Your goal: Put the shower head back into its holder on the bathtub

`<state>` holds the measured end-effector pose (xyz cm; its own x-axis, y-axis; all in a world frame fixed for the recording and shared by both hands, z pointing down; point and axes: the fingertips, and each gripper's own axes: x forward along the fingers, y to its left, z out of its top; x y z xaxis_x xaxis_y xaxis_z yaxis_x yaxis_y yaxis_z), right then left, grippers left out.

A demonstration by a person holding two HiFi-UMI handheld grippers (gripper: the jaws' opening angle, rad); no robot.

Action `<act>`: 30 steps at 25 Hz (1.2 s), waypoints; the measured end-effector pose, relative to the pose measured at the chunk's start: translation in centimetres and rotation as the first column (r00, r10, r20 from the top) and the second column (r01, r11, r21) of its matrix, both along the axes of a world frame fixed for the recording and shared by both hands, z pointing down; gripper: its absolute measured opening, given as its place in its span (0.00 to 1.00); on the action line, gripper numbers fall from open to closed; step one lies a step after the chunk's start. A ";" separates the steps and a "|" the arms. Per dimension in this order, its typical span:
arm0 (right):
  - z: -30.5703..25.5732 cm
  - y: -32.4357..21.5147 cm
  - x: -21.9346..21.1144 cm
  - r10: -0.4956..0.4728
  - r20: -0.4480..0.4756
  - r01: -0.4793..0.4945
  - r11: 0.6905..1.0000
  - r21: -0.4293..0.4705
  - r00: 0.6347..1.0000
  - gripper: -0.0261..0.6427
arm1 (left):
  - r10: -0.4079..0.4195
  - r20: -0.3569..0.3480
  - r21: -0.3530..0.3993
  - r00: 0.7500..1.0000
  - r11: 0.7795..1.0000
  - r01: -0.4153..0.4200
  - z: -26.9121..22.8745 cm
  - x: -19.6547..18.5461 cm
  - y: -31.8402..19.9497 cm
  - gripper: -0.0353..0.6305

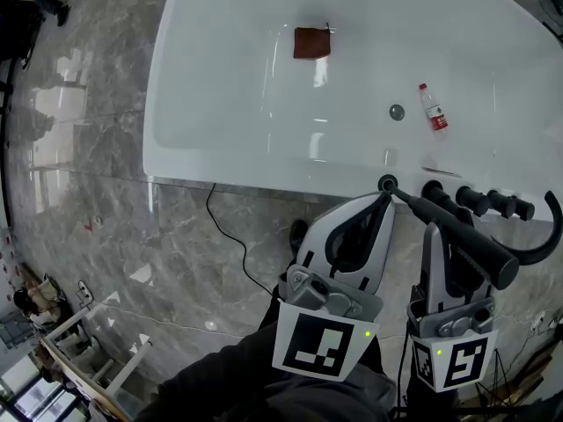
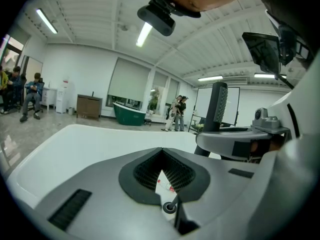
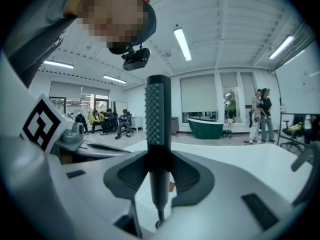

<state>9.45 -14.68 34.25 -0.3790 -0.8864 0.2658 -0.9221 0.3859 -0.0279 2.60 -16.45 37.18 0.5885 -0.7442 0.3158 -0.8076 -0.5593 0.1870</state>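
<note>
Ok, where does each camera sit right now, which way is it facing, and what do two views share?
Head view: on the person's head, steeply down at the bathtub; dark clothing, left gripper, right gripper.
Left gripper view: on that gripper, along its closed jaws across the bathtub; right gripper beside, head camera above.
Right gripper view: along jaws clamped on the shower head; left gripper beside.
Shared: head and left gripper views both show the bottle.

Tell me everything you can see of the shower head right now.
The shower head is a slim, matte black stick, apparently metal or plastic: a thick handle with a studded section at its free end, narrowing to a thin tip. The right gripper is clamped on its middle. It lies tilted, tip at the round holder on the bathtub rim, not yet seated.
</note>
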 end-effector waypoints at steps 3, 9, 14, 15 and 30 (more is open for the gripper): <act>0.8 -0.3 0.0 -0.002 0.000 0.002 1.000 -0.005 1.000 0.25 | 0.000 0.001 -0.005 1.000 1.000 0.000 0.5 0.0 -0.2 0.06; 1.8 -0.1 -0.2 -0.008 -0.006 0.008 1.000 -0.014 1.000 0.25 | -0.003 0.004 -0.010 1.000 1.000 0.003 1.0 -0.2 0.0 0.06; 2.9 0.1 -0.1 -0.004 -0.014 0.003 1.000 -0.028 1.000 0.25 | -0.004 0.005 -0.017 1.000 1.000 0.004 1.2 -0.1 0.3 0.06; 3.0 0.1 -0.1 -0.003 -0.016 0.003 1.000 -0.029 1.000 0.25 | -0.004 0.006 -0.018 1.000 1.000 0.004 1.2 -0.2 0.3 0.06; 6.6 -0.7 -0.5 -0.010 -0.025 0.009 0.998 -0.059 1.000 0.25 | 0.004 -0.011 -0.050 1.000 0.999 -0.005 4.0 0.0 -0.3 0.06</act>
